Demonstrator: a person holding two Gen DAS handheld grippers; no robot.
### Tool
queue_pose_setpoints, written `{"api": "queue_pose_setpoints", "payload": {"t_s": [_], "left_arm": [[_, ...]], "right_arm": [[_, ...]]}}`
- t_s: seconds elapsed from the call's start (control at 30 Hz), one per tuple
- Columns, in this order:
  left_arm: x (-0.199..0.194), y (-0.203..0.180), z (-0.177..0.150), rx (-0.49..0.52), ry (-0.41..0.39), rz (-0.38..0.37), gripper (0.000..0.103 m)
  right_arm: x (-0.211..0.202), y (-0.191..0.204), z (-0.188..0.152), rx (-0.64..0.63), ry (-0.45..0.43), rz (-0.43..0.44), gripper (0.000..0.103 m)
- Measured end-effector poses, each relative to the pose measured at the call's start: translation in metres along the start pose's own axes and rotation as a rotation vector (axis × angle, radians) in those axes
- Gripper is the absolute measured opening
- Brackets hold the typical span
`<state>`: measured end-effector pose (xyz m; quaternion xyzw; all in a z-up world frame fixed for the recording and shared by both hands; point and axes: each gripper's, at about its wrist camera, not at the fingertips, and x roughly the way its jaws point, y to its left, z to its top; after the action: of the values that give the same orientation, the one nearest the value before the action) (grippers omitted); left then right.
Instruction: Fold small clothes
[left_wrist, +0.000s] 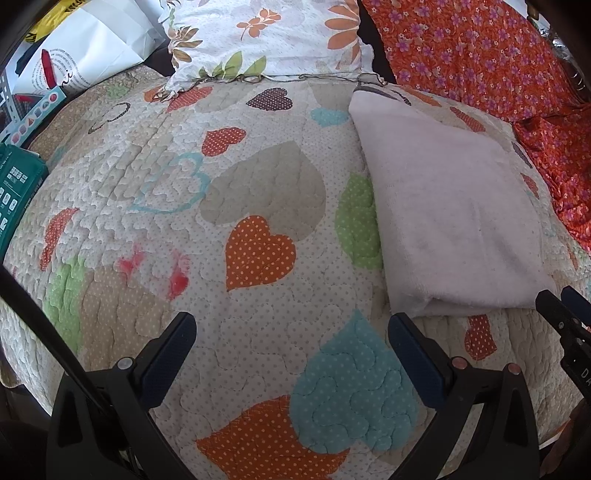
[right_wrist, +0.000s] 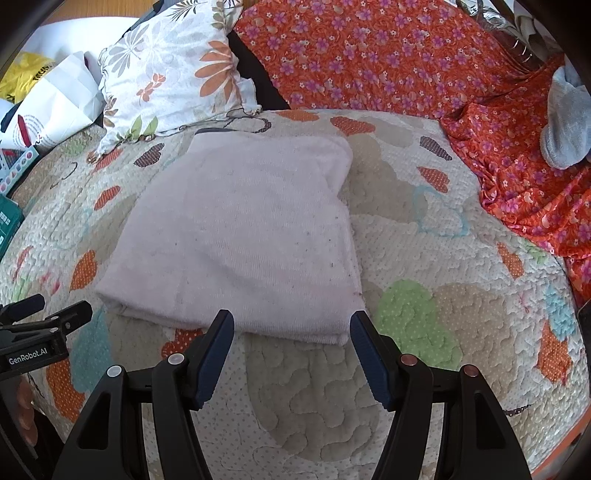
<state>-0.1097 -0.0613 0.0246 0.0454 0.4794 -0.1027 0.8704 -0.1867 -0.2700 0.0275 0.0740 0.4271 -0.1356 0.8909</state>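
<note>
- Right gripper (right_wrist: 291, 350): fingers spread, empty, just short of the folded pale pink cloth's (right_wrist: 243, 236) near edge.
- Left gripper (left_wrist: 291, 354): fingers spread wide, empty, over the heart-patterned quilt (left_wrist: 221, 184).
- Cloth lies flat on the quilt, beside a floral pillow (right_wrist: 173, 74).

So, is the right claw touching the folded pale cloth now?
Apart. In the right wrist view the right claw is open, hovering before the folded pale cloth's near edge, nothing pinched.

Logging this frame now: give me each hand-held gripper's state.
Left hand-held gripper: open, holding nothing.
Right hand-held gripper: open, holding nothing, by the towel.
</note>
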Motion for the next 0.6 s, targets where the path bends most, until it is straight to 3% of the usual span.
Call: {"api": "queue_pose_setpoints", "payload": {"t_s": [0.6], "left_arm": [[0.002, -0.007, -0.004, 0.011, -0.018, -0.013, 0.103]], "right_arm": [[0.001, 0.015, -0.005, -0.038, -0.003, 0.004, 0.071]]}}
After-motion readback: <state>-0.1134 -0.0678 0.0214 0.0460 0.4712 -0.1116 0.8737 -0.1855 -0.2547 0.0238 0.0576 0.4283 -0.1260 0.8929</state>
